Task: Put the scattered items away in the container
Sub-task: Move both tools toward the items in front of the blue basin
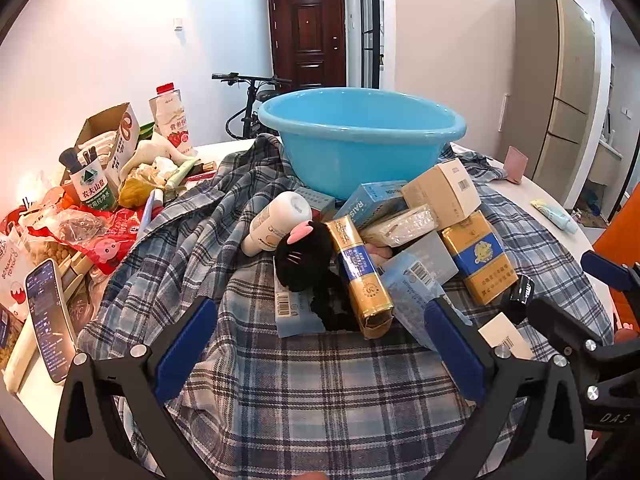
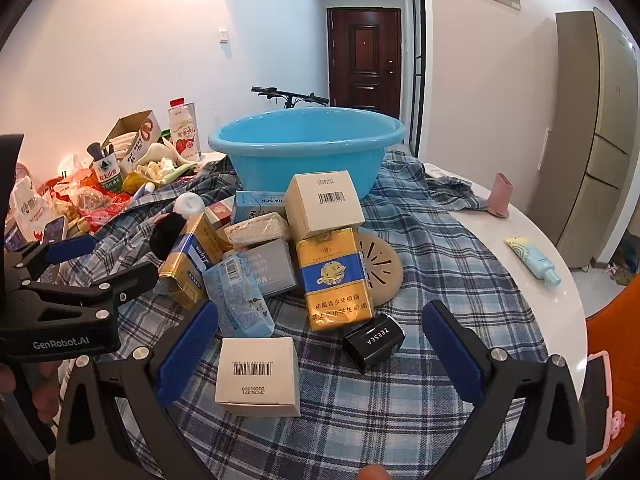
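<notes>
White walls and a dark red door sit behind a round white desk (image 2: 532, 240) draped with a plaid shirt (image 2: 420, 264). At upper centre of both views stands the blue basin (image 2: 306, 152), apparently empty. Below it, mid-frame, lies the heap to be tidied: a gold-and-blue cigarette pack (image 2: 336, 280), a white barcode box (image 2: 260, 376) nearest the right tool (image 2: 320, 356), a small black ZEESEA box (image 2: 374, 340), and a black plush cat (image 1: 304, 256) ahead of the left tool (image 1: 320, 344). Both tools hang wide open over the cloth, holding nothing. The likely trouble is in the pile itself: boxes lean on one another, so pulling one may topple its neighbours, and a low pinch could snag the loose shirt and drag basin and all.
</notes>
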Demonstrator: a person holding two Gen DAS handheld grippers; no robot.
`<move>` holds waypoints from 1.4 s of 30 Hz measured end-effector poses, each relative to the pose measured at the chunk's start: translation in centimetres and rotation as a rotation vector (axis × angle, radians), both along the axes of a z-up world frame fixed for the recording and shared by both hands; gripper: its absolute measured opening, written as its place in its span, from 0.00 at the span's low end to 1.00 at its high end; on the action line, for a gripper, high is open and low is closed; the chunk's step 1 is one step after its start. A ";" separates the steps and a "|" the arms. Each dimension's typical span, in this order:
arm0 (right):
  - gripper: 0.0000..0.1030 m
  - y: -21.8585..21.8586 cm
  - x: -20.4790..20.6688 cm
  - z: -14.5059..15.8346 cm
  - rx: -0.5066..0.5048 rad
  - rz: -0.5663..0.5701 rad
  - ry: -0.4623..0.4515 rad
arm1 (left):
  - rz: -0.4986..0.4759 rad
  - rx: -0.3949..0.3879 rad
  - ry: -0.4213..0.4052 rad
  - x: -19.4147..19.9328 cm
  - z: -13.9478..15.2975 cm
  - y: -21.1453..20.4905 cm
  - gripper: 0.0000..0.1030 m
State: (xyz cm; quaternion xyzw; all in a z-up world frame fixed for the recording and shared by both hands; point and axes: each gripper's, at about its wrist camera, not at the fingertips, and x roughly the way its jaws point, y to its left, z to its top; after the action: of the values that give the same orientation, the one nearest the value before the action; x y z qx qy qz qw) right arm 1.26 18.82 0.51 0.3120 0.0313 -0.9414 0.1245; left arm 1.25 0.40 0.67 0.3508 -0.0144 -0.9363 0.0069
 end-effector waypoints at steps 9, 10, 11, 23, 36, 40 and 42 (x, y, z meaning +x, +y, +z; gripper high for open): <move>1.00 -0.6 0.2 0.0 0.008 -0.001 -0.003 | -0.002 -0.018 0.012 0.4 0.4 -0.2 1.00; 1.00 -0.6 0.3 0.0 0.011 -0.003 -0.002 | -0.001 -0.014 0.012 0.5 0.5 -0.2 1.00; 1.00 -0.7 0.4 0.1 0.012 -0.001 -0.001 | -0.004 -0.010 0.011 0.4 0.5 -0.2 1.00; 1.00 -0.4 0.5 -0.1 0.005 -0.012 -0.007 | -0.005 -0.025 0.010 0.2 0.3 0.2 1.00; 1.00 -0.9 0.0 -0.3 0.007 0.007 -0.007 | 0.010 -0.032 0.000 0.0 0.1 -0.5 1.00; 1.00 -1.2 0.0 -0.4 0.010 0.014 -0.014 | 0.024 -0.025 -0.005 0.0 -0.3 -0.8 1.00; 1.00 -1.4 -0.1 -0.5 0.028 0.015 -0.020 | 0.022 -0.008 -0.013 0.0 -0.4 -0.9 1.00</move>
State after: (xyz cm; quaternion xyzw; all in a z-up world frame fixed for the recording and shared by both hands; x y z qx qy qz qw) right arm 1.21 17.45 0.03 0.3231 0.0454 -0.9366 0.1275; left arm 1.23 -0.50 0.30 0.3571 -0.0145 -0.9338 0.0185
